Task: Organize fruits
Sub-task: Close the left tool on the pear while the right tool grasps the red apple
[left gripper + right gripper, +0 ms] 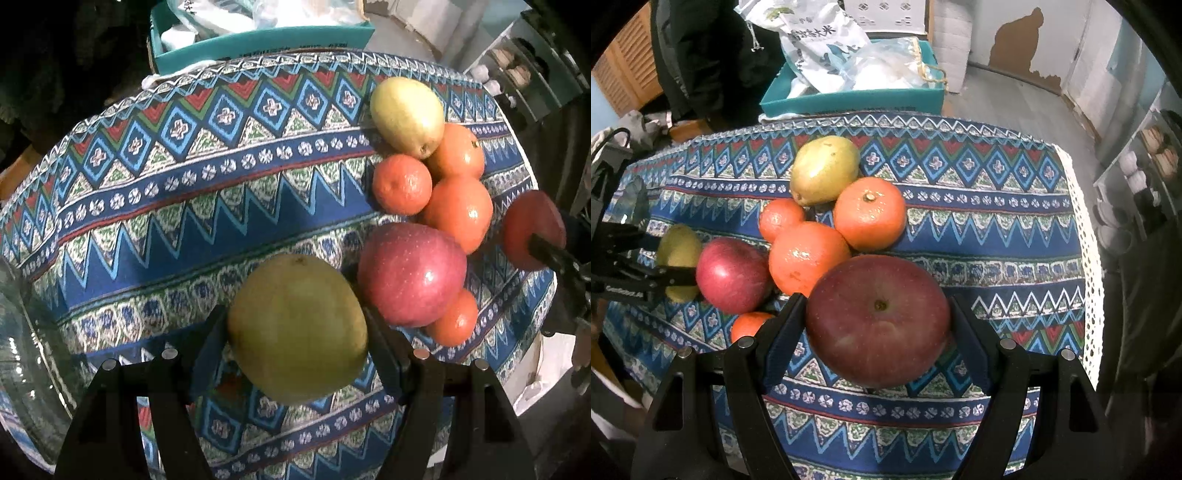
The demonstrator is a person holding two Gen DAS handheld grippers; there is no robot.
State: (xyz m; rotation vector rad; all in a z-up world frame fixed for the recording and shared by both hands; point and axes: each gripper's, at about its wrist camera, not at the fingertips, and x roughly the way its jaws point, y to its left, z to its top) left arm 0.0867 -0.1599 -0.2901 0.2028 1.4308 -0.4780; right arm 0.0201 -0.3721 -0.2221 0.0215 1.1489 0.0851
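My left gripper (295, 332) is shut on a yellow-green pear (297, 338) and holds it over the patterned tablecloth (184, 206). My right gripper (877, 325) is shut on a dark red apple (879, 325); this apple also shows at the right edge of the left wrist view (532, 229). A pile of fruit lies between them: a second red apple (412, 275), several oranges (460, 212) and another pear (406, 116). In the right wrist view the pile holds the apple (733, 275), oranges (870, 212) and pear (823, 170), with the left gripper's pear (677, 251) at the left.
A clear glass bowl (22, 354) sits at the table's left edge. A teal box (849, 99) with plastic bags stands behind the table. Shelves (1145, 177) with jars stand to the right. The cloth's white lace border (1089, 258) hangs off the right side.
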